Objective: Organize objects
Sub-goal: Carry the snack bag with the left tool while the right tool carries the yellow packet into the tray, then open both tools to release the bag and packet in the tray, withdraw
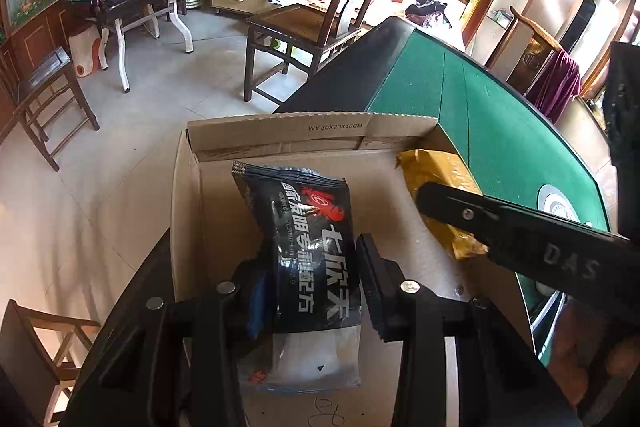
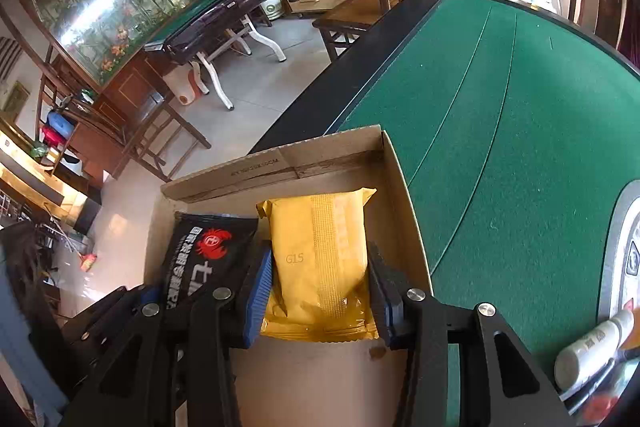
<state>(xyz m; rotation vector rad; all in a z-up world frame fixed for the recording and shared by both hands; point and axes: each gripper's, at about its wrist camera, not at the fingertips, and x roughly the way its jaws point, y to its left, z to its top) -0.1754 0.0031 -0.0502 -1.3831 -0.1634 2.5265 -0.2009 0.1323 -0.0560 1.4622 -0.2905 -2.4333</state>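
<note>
We have both packets over the open cardboard box (image 2: 404, 187), which sits at the table (image 2: 500, 131) edge, overhanging the floor. Our left hand-held gripper (image 1: 312, 279) is closing, its pads against the sides of the black packet (image 1: 308, 227), which hangs above the box floor. Our right hand-held gripper (image 2: 320, 291) clamps the yellow packet (image 2: 320, 255) by its sides, toward the box wall nearest the green felt. To do this well, we should lower each packet until it lies flat, side by side without overlapping, then release. We should avoid pushing the overhanging box further off the table.
</note>
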